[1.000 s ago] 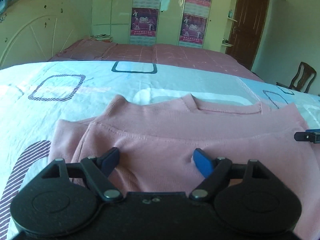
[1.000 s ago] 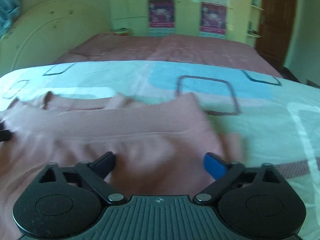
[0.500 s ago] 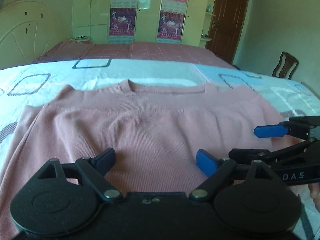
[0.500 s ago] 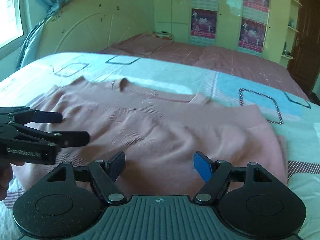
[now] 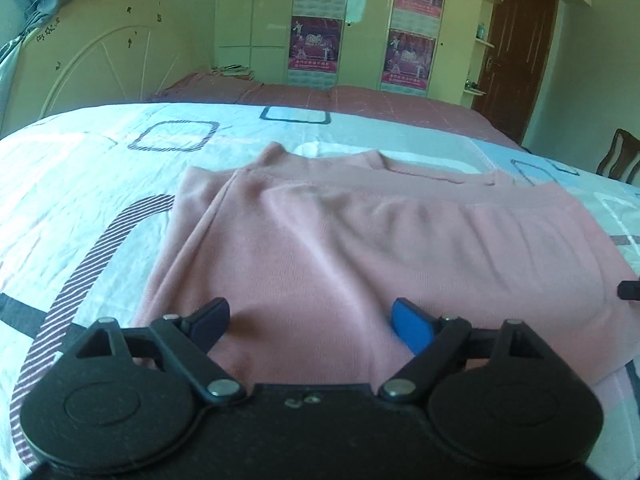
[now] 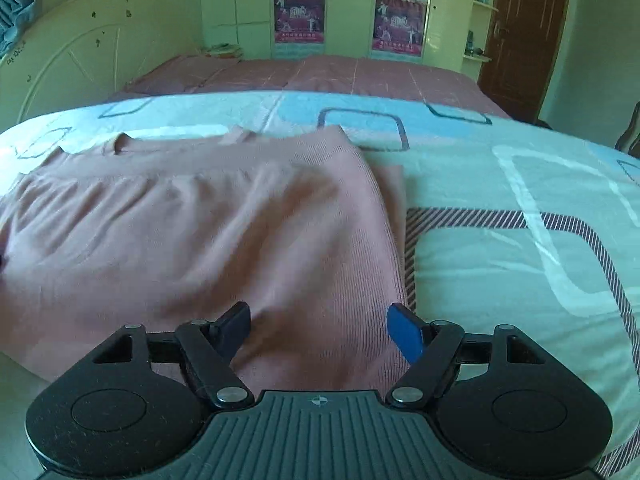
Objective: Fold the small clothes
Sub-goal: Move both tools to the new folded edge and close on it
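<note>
A pink knit sweater [image 5: 360, 248] lies folded on the patterned bedsheet [image 5: 80, 184], its neckline toward the far side. It also shows in the right wrist view [image 6: 200, 232]. My left gripper [image 5: 310, 322] is open and empty, low over the sweater's near left part. My right gripper [image 6: 318, 330] is open and empty, low over the sweater's near right edge. A dark tip of the right gripper shows at the right edge of the left wrist view [image 5: 630, 291].
The light sheet [image 6: 520, 240] with striped square patterns spreads right of the sweater. A pink bedspread [image 5: 360, 100] lies beyond. A white headboard [image 5: 100, 68] stands at the left, wardrobes with posters [image 5: 368, 28] at the back, and a wooden chair [image 5: 618, 160] at the right.
Both grippers swung apart from facing each other half a second ago. The left one now sits over the sweater's left side, the right one over its right side. Both stay open.
</note>
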`<state>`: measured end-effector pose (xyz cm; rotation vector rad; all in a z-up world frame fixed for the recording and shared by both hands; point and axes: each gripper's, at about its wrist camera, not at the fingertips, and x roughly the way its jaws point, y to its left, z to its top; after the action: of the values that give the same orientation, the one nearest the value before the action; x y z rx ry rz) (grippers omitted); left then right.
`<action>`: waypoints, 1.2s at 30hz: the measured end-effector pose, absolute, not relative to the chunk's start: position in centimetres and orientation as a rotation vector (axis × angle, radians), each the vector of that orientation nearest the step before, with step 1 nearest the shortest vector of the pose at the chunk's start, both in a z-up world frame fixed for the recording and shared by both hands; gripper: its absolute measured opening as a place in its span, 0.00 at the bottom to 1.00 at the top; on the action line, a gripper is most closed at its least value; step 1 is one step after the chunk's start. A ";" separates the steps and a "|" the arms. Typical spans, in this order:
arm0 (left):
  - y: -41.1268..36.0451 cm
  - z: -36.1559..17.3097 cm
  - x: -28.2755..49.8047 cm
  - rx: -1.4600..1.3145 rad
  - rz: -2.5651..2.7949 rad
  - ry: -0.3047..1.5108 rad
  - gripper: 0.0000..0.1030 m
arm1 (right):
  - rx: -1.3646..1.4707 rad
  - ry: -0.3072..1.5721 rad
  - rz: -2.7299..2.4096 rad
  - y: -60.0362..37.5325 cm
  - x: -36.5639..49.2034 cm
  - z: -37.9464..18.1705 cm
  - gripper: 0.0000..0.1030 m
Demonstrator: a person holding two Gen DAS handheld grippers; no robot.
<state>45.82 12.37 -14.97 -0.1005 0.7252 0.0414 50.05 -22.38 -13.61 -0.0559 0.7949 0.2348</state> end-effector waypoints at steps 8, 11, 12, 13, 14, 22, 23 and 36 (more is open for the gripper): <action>5.1 -15.6 44.9 -0.030 -0.047 0.769 0.85 | -0.144 0.820 0.420 -14.0 46.6 -15.0 0.72; 5.7 -16.2 43.9 -0.004 -0.026 0.787 0.84 | -0.139 0.841 0.393 -15.4 45.6 -16.0 0.72; 6.4 -16.3 43.5 -0.006 -0.012 0.791 0.84 | -0.125 0.838 0.369 -16.5 45.3 -16.0 0.72; 7.2 -16.4 43.2 -0.005 0.009 0.794 0.84 | -0.126 0.843 0.321 -17.7 45.1 -16.0 0.71; 8.2 -16.5 42.8 -0.008 0.032 0.798 0.85 | -0.115 0.848 0.290 -19.0 45.0 -16.2 0.68; 11.5 -16.3 41.6 -0.027 0.095 0.805 0.84 | -0.043 0.892 0.190 -25.0 44.1 -16.3 0.64; 11.4 -16.3 41.7 -0.024 0.098 0.806 0.83 | -0.048 0.887 0.197 -25.0 44.0 -16.0 0.57; 11.4 -16.8 41.9 -0.012 0.100 0.808 0.85 | -0.038 0.844 0.174 -26.2 45.0 -16.2 0.34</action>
<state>41.95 11.37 -16.77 -0.0121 0.8079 0.1004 44.96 -26.16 -16.22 -0.0382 0.8440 0.1744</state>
